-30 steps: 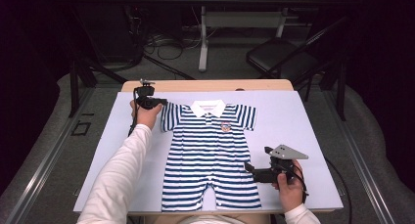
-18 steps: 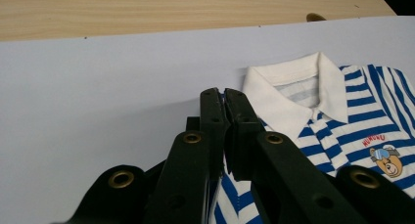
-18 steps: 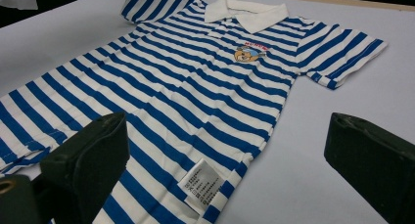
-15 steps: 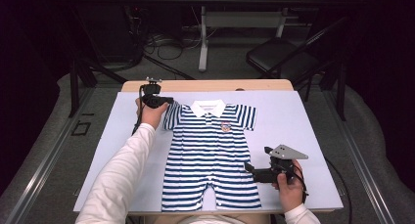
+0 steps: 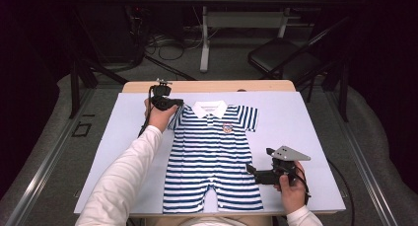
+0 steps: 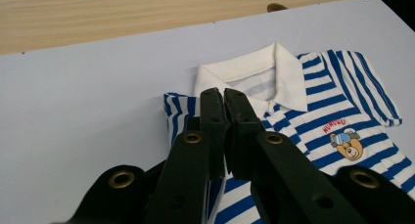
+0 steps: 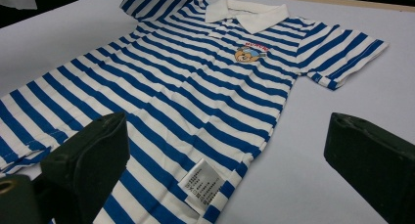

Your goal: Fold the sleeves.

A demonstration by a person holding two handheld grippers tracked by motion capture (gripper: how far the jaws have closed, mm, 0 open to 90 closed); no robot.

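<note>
Striped romper (image 5: 212,157) flat on pale surface (image 5: 305,122), front up. Long axis from 12 to 6 o'clock in high view: collar (image 5: 209,108) toward 12, legs toward 6, near the person's edge. Short sleeves out toward 9 and 3.

Fabric: soft knit, blue and white horizontal stripes; plain white folded collar; small bear print with red lettering (image 6: 345,141) on chest. White care label (image 7: 201,182) at side seam, near hem edge at 3 o'clock side. Surface: matte, pale lilac sheet over a wooden top (image 6: 147,13) with visible grain at 12 o'clock edge.

Left tongs (image 6: 224,94): jaws together, tips meeting, over sleeve (image 6: 178,111) at 9 o'clock side of collar. Sleeve bunched and slightly raised under tips; cannot tell whether cloth is pinched between them. In high view, left hand (image 5: 158,116) at the romper's shoulder, about 10 o'clock of garment.

Right tongs (image 5: 252,170): jaws wide apart, nothing between them, just beside romper's lower edge at about 4 o'clock, pointing toward 9. Grey three-cornered plate (image 5: 288,153) on top. Right hand (image 5: 291,191) resting on surface.
</note>
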